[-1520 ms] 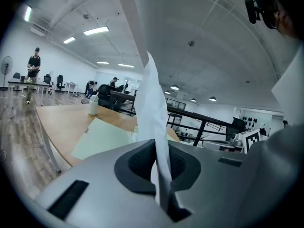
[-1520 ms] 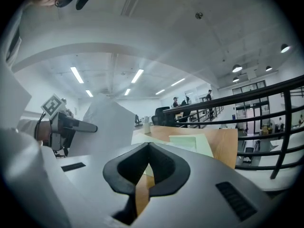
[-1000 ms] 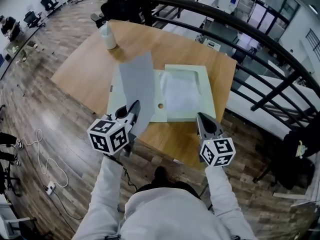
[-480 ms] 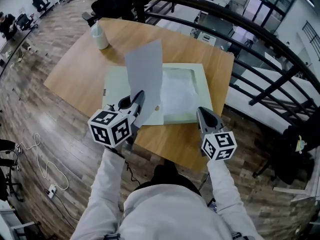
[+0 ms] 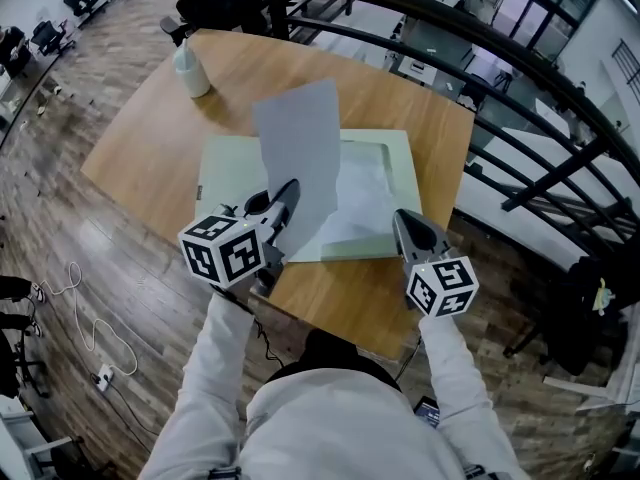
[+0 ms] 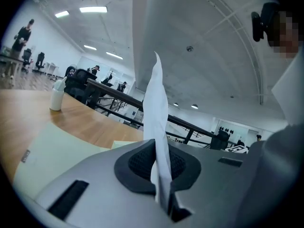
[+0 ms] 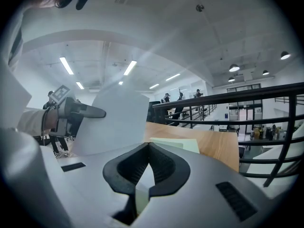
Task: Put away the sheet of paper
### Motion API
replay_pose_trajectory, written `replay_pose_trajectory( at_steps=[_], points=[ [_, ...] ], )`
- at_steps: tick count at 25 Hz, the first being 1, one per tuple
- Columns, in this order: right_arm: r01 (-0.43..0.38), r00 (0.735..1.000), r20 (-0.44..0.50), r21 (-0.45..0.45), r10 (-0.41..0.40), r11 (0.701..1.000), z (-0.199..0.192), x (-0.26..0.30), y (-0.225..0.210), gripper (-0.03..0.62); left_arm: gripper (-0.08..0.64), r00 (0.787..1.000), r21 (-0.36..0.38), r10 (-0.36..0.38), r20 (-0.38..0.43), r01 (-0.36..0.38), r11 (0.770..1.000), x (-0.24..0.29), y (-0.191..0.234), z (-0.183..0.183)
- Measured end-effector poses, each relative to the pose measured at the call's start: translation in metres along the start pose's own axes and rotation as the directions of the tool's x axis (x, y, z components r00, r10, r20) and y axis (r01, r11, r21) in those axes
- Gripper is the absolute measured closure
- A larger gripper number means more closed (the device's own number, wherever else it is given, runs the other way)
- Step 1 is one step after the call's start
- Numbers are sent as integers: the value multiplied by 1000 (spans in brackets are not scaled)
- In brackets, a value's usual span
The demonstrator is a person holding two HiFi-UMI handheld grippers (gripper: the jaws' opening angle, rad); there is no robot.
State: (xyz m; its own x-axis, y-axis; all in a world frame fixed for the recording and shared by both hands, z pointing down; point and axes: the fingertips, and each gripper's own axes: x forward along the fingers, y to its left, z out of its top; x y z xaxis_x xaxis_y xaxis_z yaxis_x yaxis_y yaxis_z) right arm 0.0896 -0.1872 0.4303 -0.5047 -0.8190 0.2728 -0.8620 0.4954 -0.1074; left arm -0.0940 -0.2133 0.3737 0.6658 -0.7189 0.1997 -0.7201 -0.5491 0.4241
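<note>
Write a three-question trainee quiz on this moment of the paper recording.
1. Multiple choice: what are the fingers of the left gripper shut on?
A) a folded cloth
B) the pale grey sheet of paper
C) nothing
2. True or false: the right gripper also clamps the sheet.
3. Fill in: in the head view, the white plastic bottle stands near the far ____ corner of the wooden table.

Key: 1 B. 2 False: its fingers are shut together on nothing. 3 left.

Matt paper sheet [image 5: 300,148], smooth wooden table [image 5: 150,138]
</note>
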Motion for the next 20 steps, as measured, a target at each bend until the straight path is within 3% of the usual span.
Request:
replay_pose_trajectory(
  at_steps=[7,14,20],
  points=[
    [-13,1000,-19,5,13,1000,-5,11,-8,565,545,996,-158,24,-87,-37,987,16,44,-37],
    [-22,999,-34,5,22,1000,-8,15,-11,565,545,975,-254,53,-218,-109,961,16,83,-72],
    [-29,999,-45,6,29,1000,-12,20,-14,565,545,963,-310,32,-269,-118,944,22,95,-88]
  ],
)
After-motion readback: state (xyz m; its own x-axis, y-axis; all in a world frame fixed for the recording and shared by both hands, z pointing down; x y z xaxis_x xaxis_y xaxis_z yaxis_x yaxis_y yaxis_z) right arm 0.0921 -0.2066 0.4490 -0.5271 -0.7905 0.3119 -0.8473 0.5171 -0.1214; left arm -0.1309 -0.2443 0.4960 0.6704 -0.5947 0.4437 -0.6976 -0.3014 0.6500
